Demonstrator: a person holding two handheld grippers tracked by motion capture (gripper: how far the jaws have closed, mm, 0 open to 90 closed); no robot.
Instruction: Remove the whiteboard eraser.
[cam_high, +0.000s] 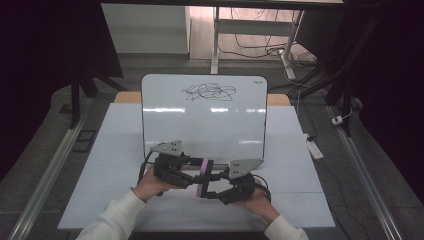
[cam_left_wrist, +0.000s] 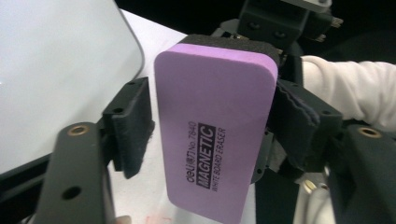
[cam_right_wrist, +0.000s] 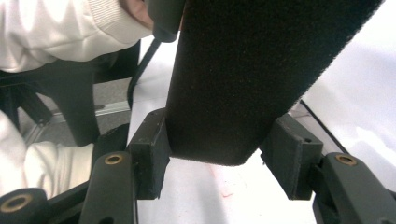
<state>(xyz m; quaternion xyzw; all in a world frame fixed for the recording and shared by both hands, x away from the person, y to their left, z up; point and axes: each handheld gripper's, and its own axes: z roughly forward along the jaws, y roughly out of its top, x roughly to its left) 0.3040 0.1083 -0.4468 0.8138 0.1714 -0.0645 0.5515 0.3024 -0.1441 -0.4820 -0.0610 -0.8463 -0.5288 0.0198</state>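
High view is showing me both tools meeting just in front of the whiteboard (cam_high: 202, 117), with the purple eraser (cam_high: 202, 178) hanging between them above the desk (cam_high: 300, 200). My right tool (cam_high: 216, 188) is clamping the eraser across its sides; in the right gripper view the black felt face (cam_right_wrist: 243, 79) is sitting between the two pads, both pressing on it. My left tool (cam_left_wrist: 210, 130) is standing around the eraser's purple back (cam_left_wrist: 212, 130): the far pad seems to be touching one edge, while the near pad (cam_left_wrist: 133, 126) is sitting just off the other, so I am reading it as not yet gripping.

I am worrying about the handover. If I am loosening the right tool before the left one is pressing on both edges, the eraser is likely dropping onto the desk. A one-sided push could also be twisting it in the right grip, leaving the felt tilted away from the scribble (cam_high: 209, 92) at the board's top.
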